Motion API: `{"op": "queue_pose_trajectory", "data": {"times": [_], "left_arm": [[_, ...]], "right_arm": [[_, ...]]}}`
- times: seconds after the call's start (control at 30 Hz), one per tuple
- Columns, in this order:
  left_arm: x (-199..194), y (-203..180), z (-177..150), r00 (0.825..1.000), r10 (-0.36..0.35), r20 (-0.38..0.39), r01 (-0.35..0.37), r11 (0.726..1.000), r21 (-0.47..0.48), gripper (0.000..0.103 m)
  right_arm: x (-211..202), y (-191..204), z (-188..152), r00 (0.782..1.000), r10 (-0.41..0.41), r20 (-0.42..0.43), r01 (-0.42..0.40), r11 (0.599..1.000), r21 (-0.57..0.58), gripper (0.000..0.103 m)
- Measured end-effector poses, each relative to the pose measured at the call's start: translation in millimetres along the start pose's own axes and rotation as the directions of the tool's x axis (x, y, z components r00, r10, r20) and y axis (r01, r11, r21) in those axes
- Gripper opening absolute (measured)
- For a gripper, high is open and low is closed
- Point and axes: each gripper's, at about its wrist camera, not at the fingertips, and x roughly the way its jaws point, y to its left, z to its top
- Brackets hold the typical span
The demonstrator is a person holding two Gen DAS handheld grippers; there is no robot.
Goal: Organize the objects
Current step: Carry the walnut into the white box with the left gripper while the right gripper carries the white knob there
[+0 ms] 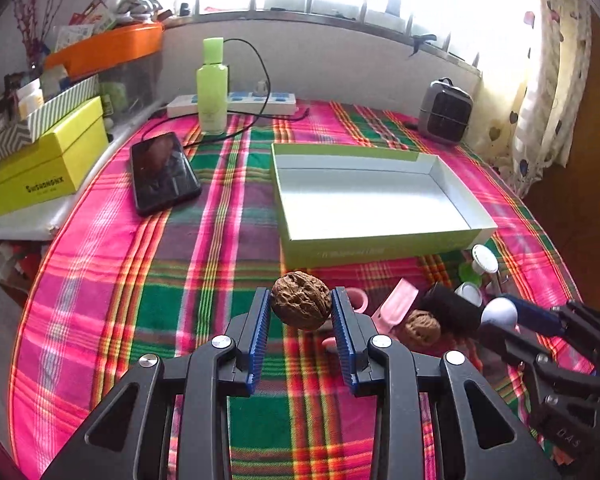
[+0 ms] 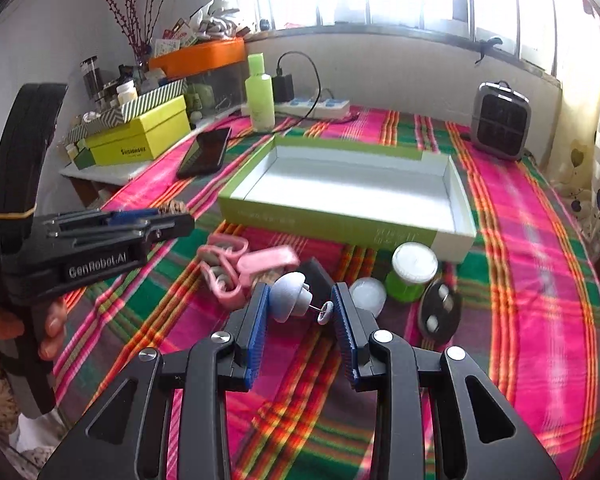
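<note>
My left gripper is shut on a brown walnut and holds it above the plaid cloth, in front of the green open box. My right gripper is shut on a grey mushroom-shaped knob with a small wheel on a pin; this gripper also shows in the left wrist view. A second walnut, pink scissors, a pink clip and a black block lie on the cloth. The box is empty.
A green jar with white lid, a white cap and a black disc lie right of my right gripper. A phone, green bottle, power strip, grey heater and yellow boxes stand further back.
</note>
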Motion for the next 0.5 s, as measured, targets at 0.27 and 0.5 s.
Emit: {"op": "queue_pose_trajectory", "data": {"times": [0.27,0.5], "left_arm": [[18.1,-12.6,25.2,1.000,-0.030,-0.004,0.030,0.999,0.016,0.029],[42.6,-20.6,50.7,1.000,-0.025,-0.010,0.026,0.999,0.029,0.029]], "right_arm": [[18.8,-30.4,36.6,1.000,-0.008,0.011,0.008,0.999,0.037,0.033],[51.5,-49.4,61.7,0.999,-0.037,-0.027,0.038,0.999,0.032,0.033]]}}
